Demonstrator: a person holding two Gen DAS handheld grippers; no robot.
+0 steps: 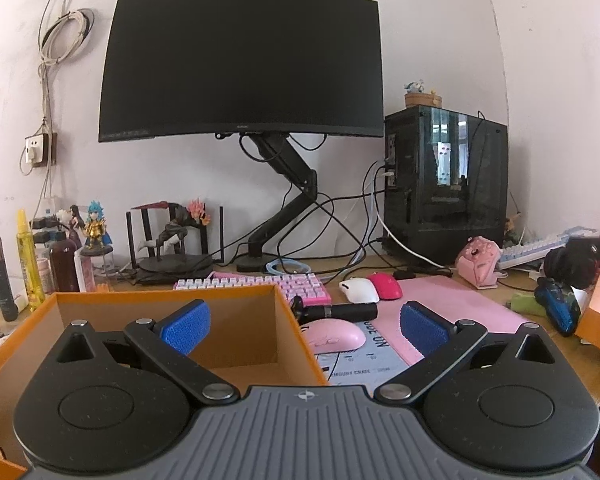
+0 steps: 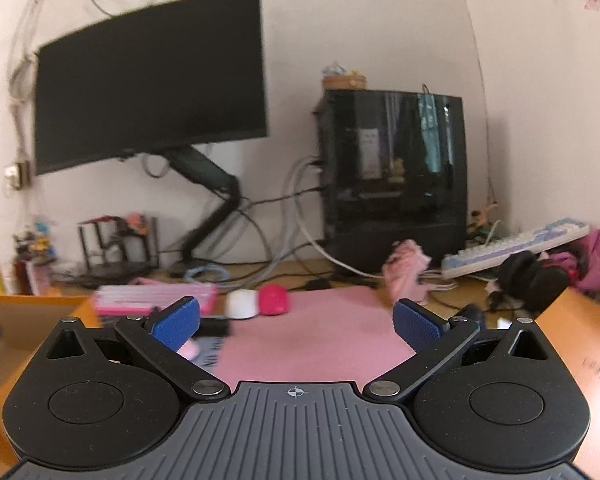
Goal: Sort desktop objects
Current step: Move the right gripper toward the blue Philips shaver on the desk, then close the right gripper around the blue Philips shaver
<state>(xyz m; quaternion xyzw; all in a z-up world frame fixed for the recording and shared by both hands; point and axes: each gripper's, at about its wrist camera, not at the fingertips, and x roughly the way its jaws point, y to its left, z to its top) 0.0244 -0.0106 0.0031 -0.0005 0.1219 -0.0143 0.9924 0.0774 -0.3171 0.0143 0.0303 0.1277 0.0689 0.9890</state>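
My left gripper [image 1: 302, 326] is open and empty, above the right rim of an open orange box [image 1: 168, 294]. Beyond it on the pink desk mat [image 1: 460, 304] lie a light pink mouse [image 1: 336, 338], a black cylinder [image 1: 340, 313], a white mouse [image 1: 359, 290] and a magenta mouse [image 1: 386, 286]. A pink keyboard [image 1: 256, 284] lies behind. My right gripper [image 2: 296, 326] is open and empty above the pink mat [image 2: 320, 332]; the white mouse [image 2: 242, 304] and magenta mouse [image 2: 274, 299] lie ahead. The right wrist view is blurred.
A monitor [image 1: 242, 64] on an arm and a black PC case [image 1: 444, 184] stand at the back. Figurines [image 1: 96, 228] and bottles [image 1: 28, 264] crowd the left. A pink controller [image 1: 480, 262], white keyboard [image 1: 536, 248], black headphones [image 1: 572, 264] and a second orange box [image 2: 572, 344] sit right.
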